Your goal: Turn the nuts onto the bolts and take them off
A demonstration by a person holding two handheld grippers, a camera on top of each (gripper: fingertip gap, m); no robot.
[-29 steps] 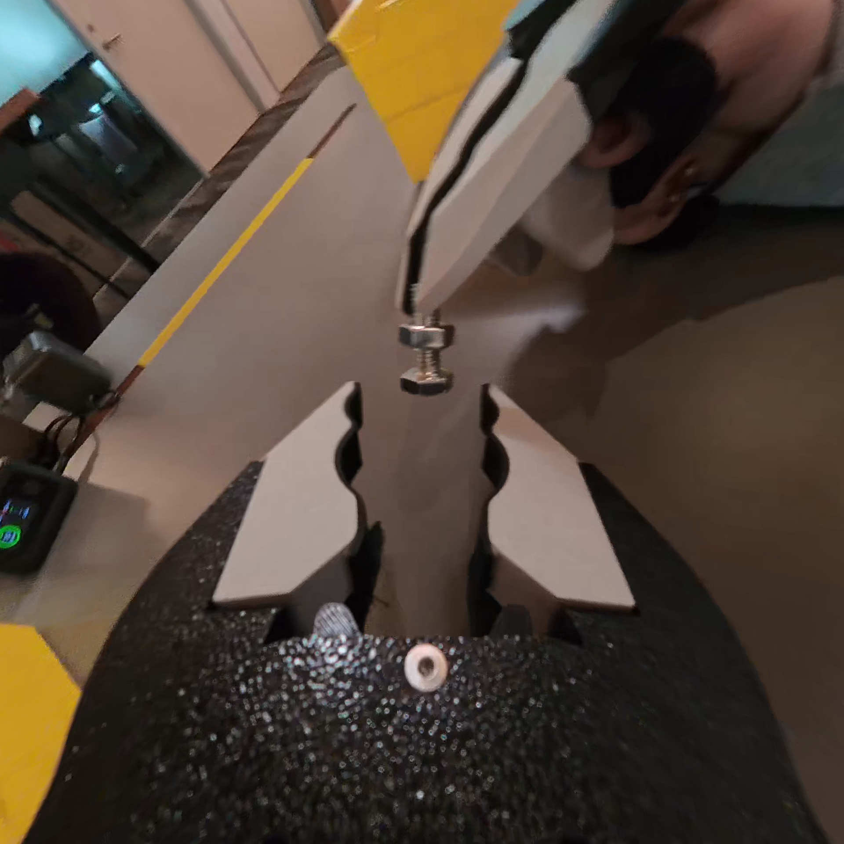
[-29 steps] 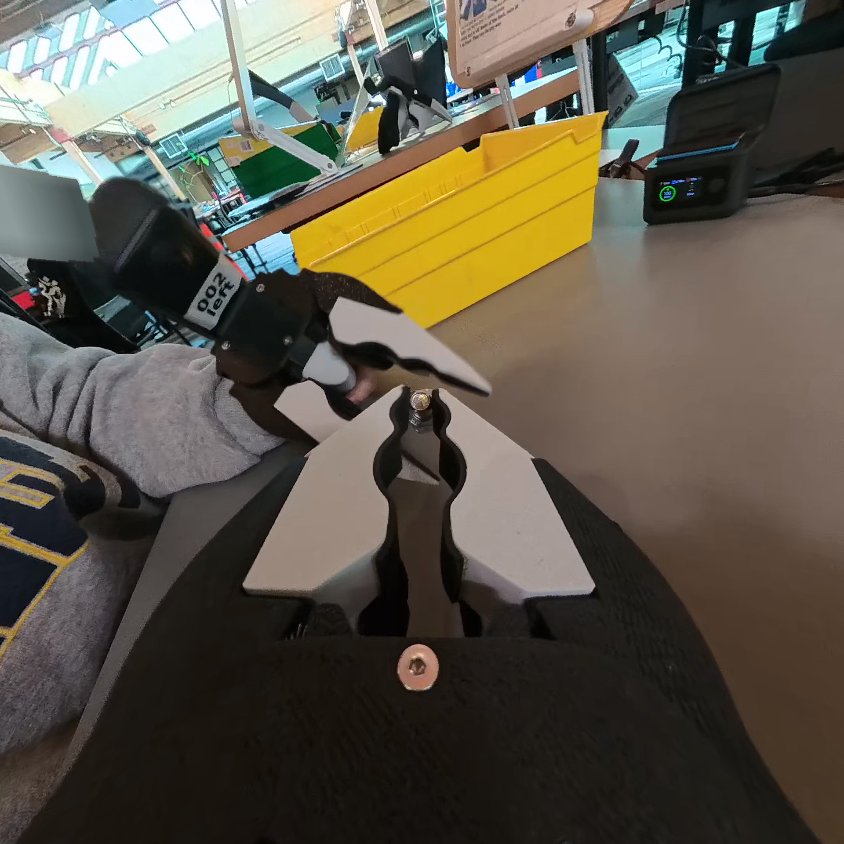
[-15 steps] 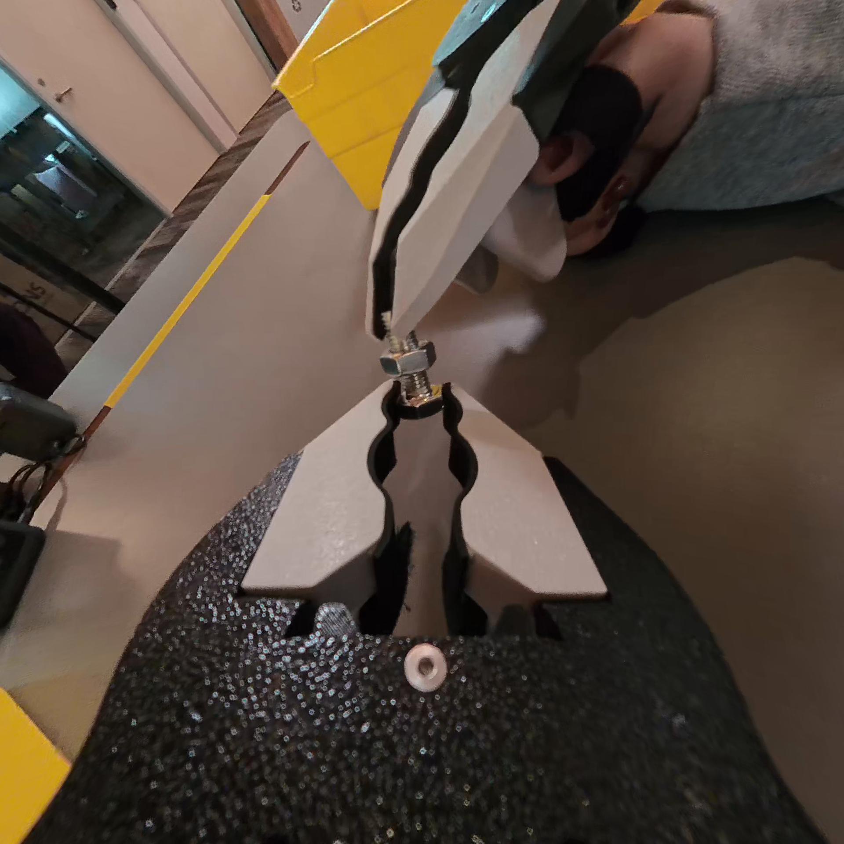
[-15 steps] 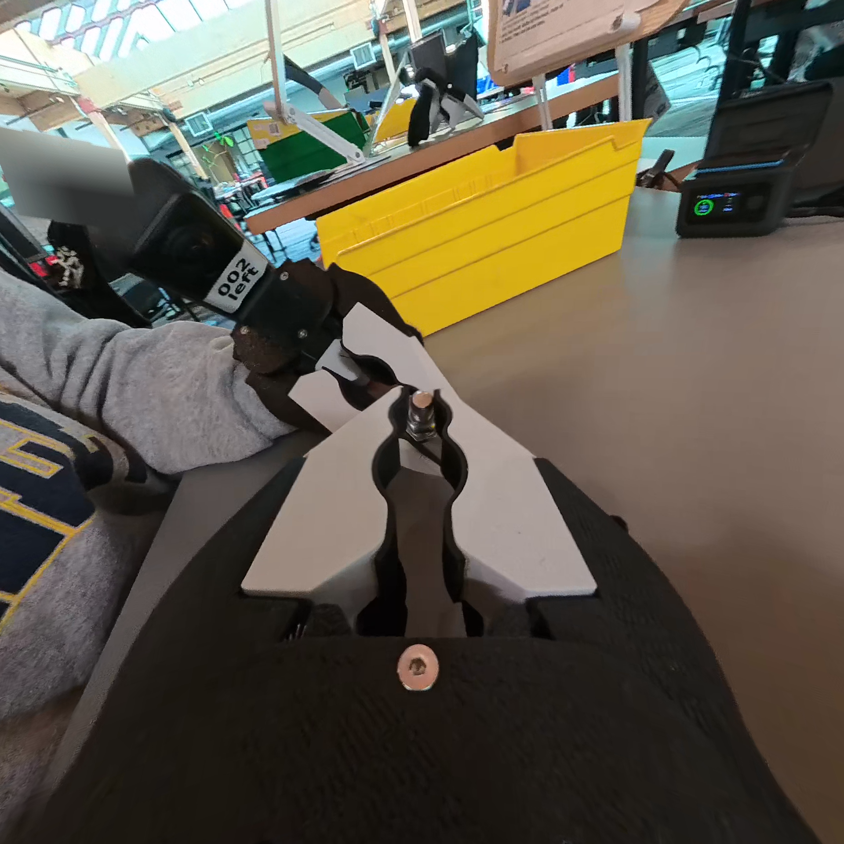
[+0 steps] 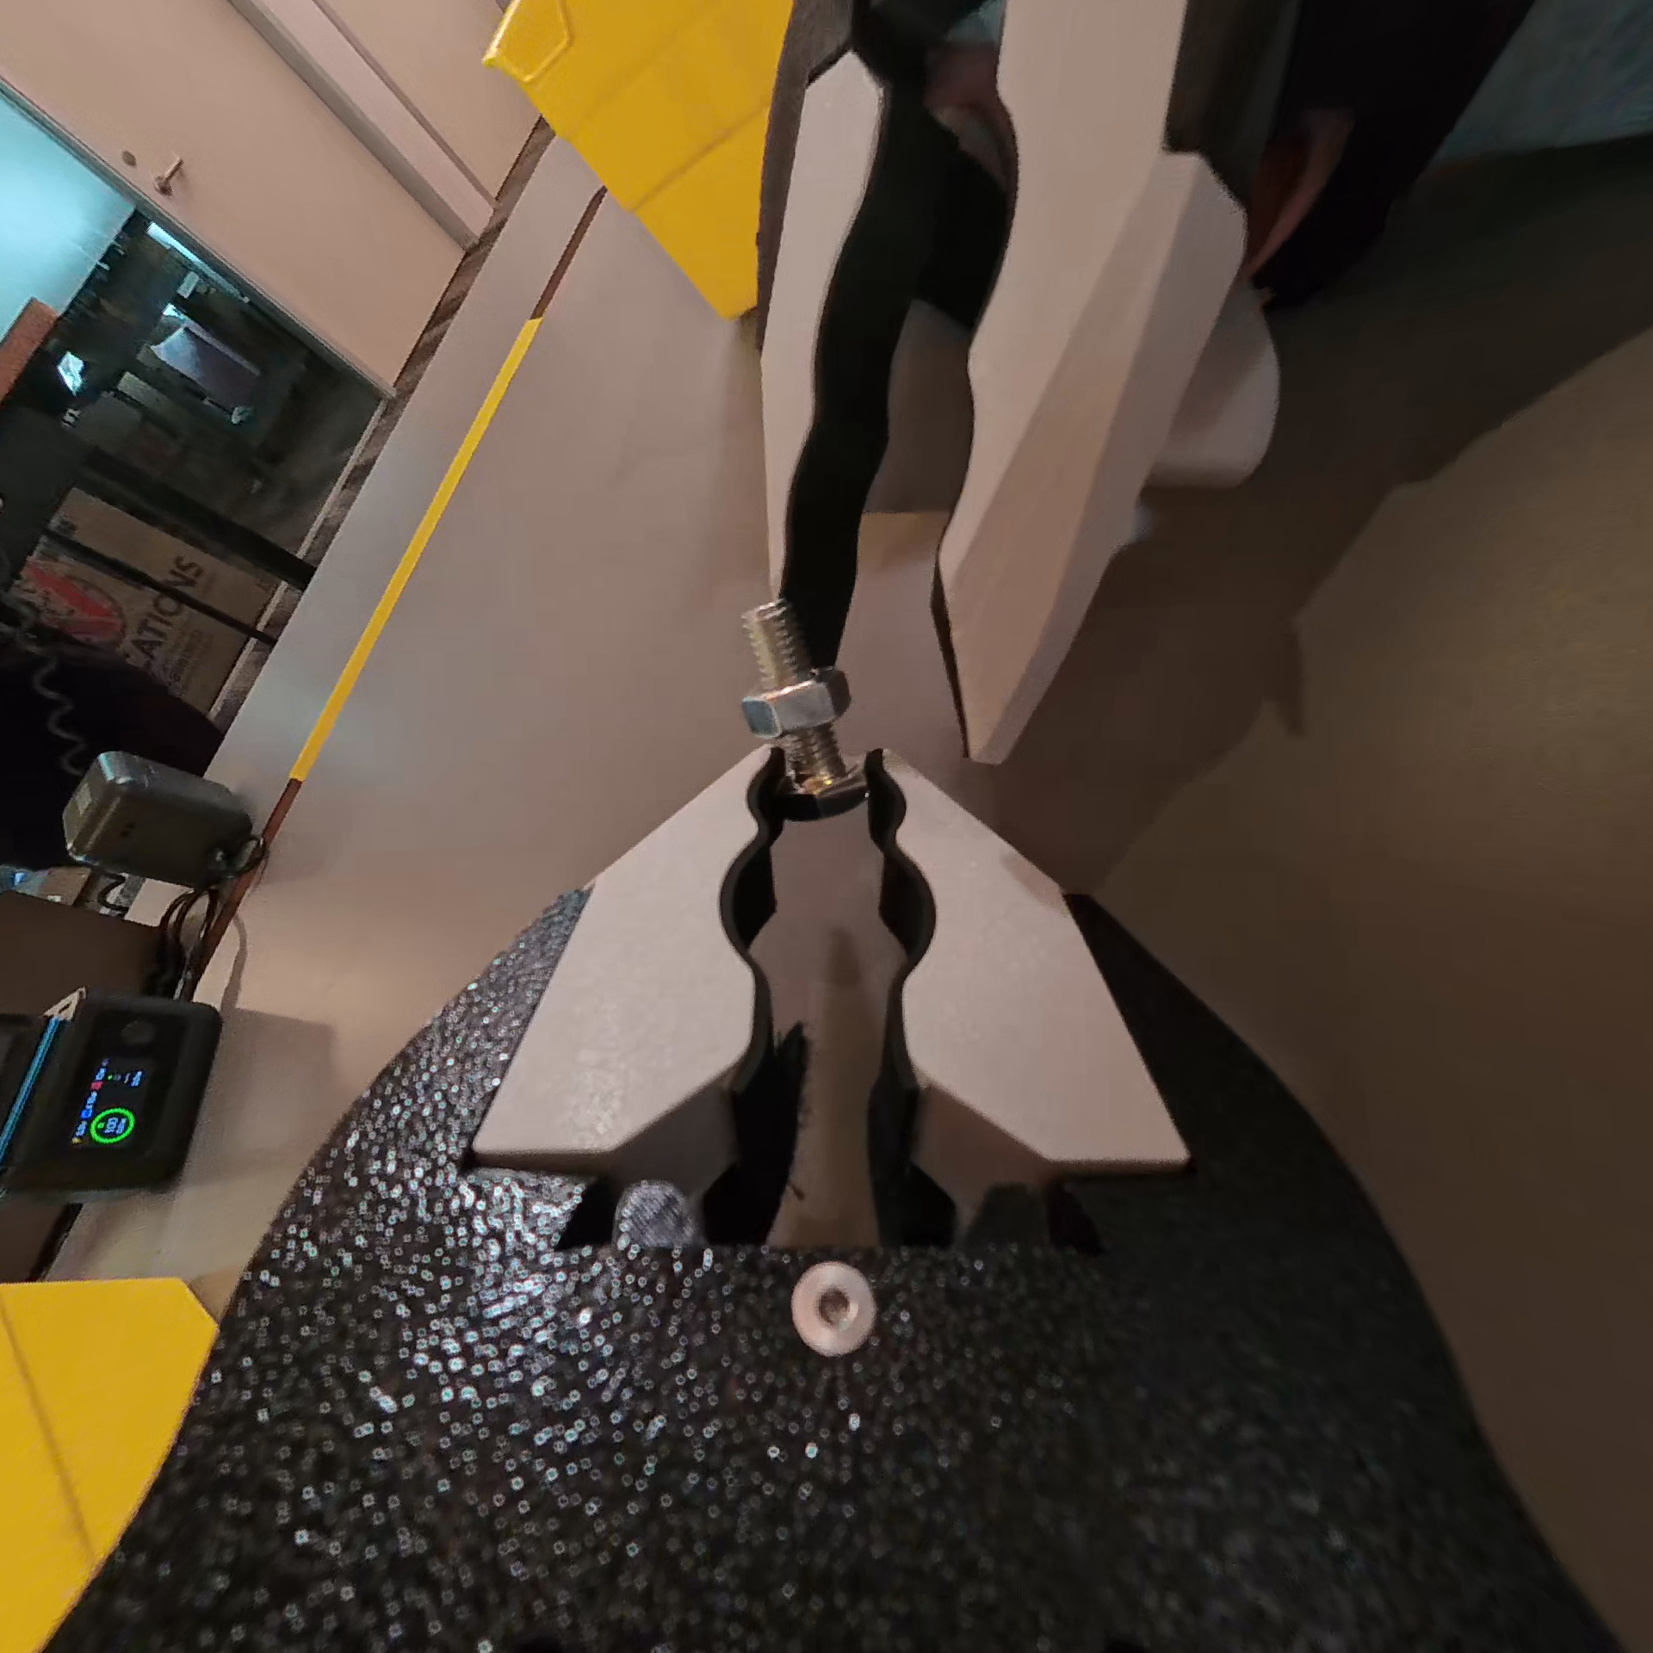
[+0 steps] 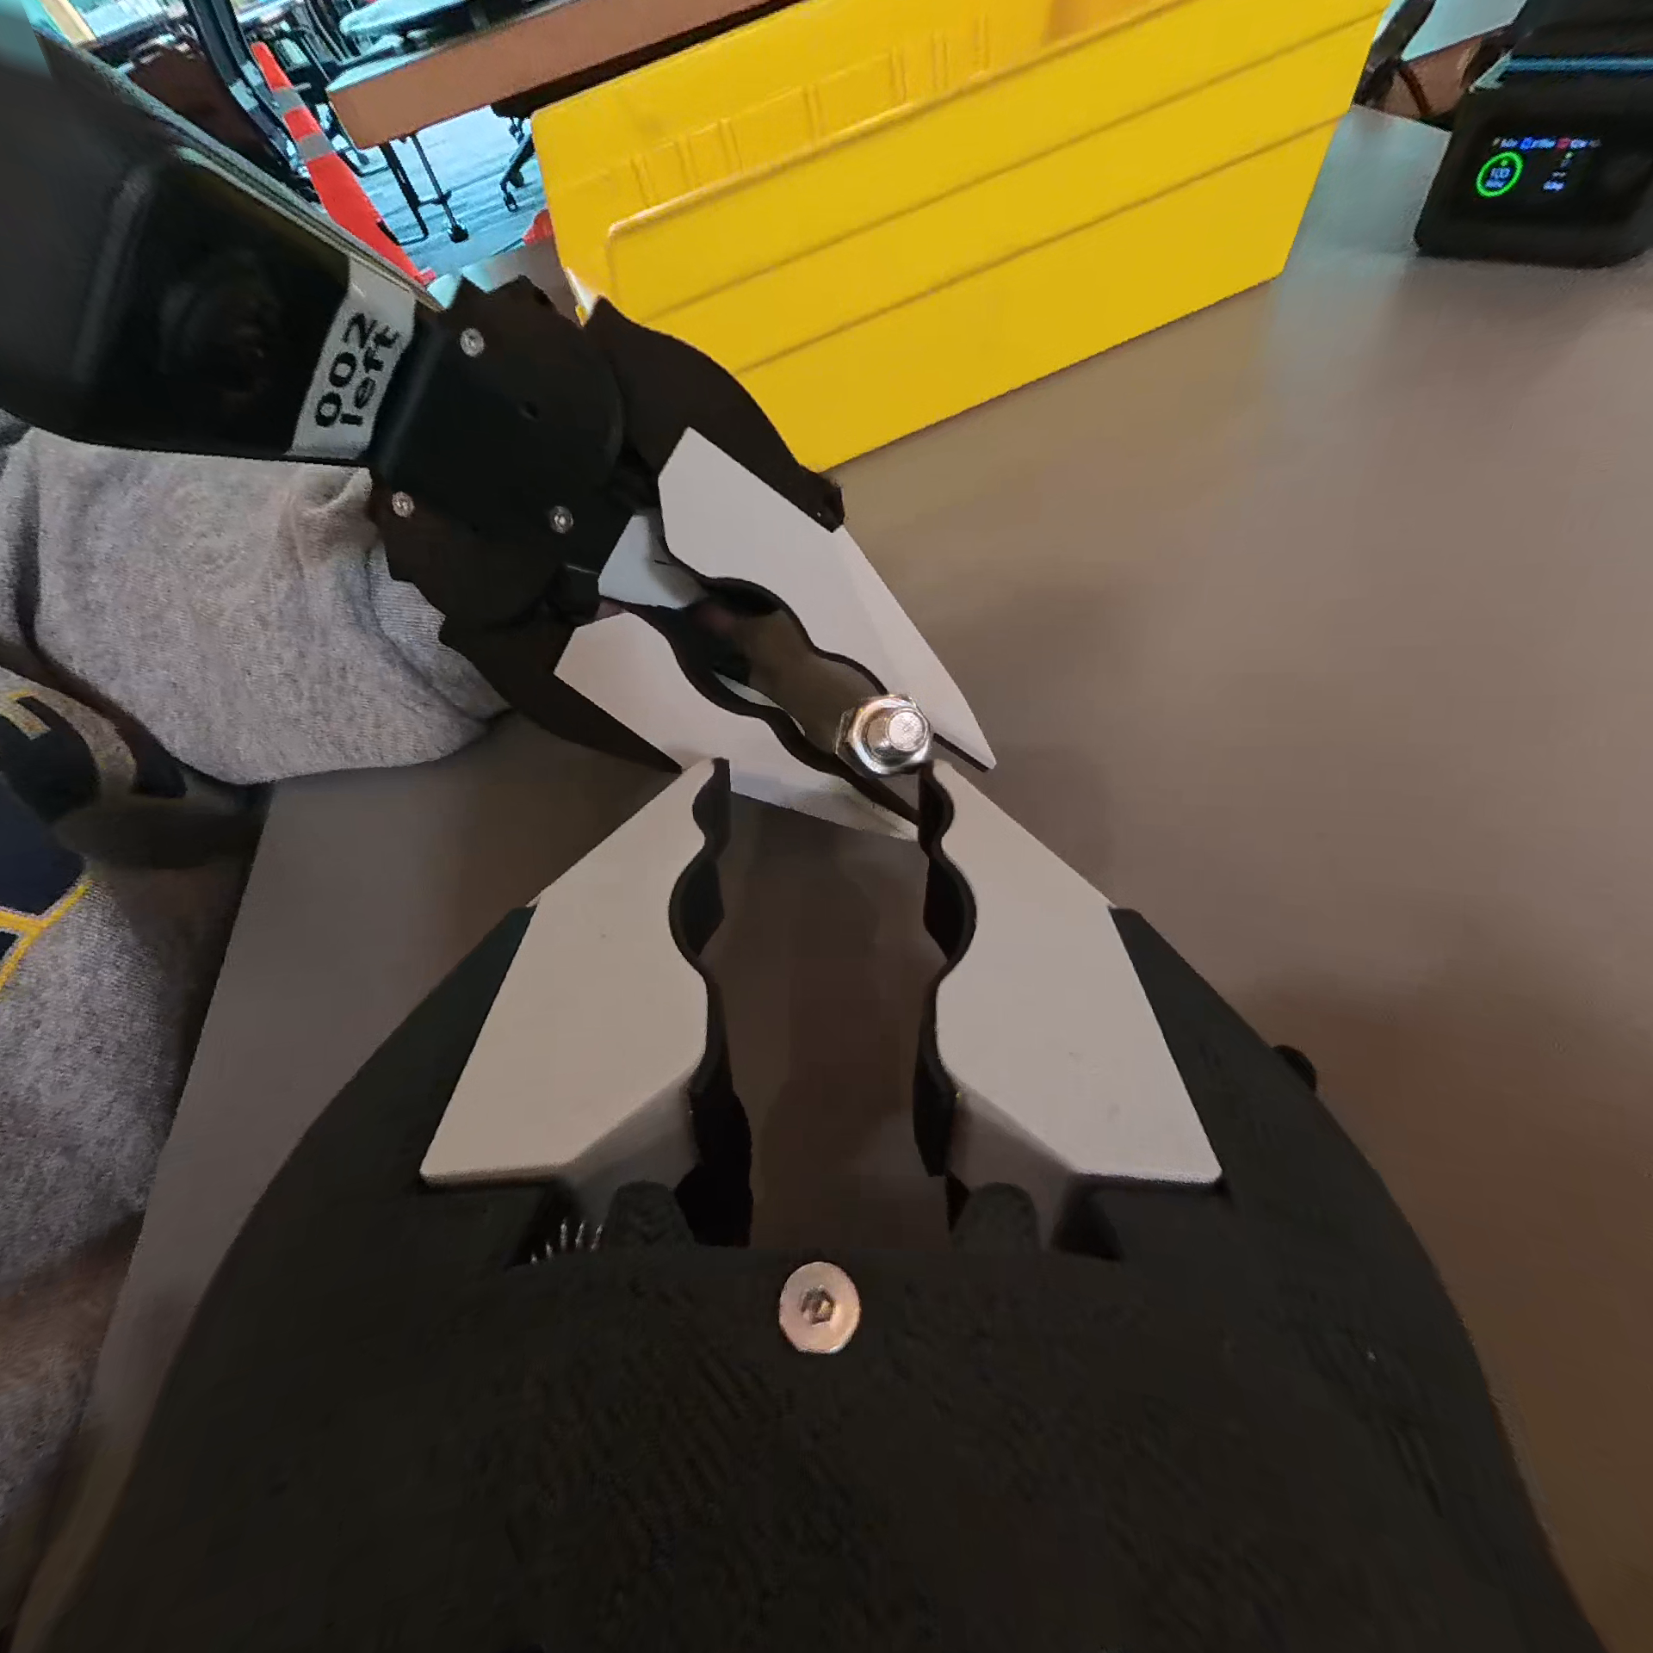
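Observation:
In the left wrist view, my left gripper (image 5: 818,771) is shut on the head of a silver bolt (image 5: 776,640). The bolt points away from the gripper, with a hex nut (image 5: 796,707) threaded partway along it. The right gripper's fingers (image 5: 1055,447) hang open just beyond the bolt's free end and do not touch it. In the right wrist view, my right gripper (image 6: 823,776) is open and empty. The bolt's end and the nut (image 6: 885,735) sit just past its right fingertip, held by the left gripper's fingers (image 6: 787,572). All of this is a little above the grey table (image 6: 1297,716).
A yellow bin (image 6: 939,224) stands at the back of the table and also shows in the left wrist view (image 5: 680,134). A black device with a lit screen (image 6: 1538,179) sits at the far right. A person's grey sleeve (image 6: 224,608) is at the left. Yellow tape (image 5: 420,555) runs along the table edge.
The left gripper closed on the bolt's head while the right gripper held the threaded end. The right gripper has since opened and let go, so only the left holds the bolt.

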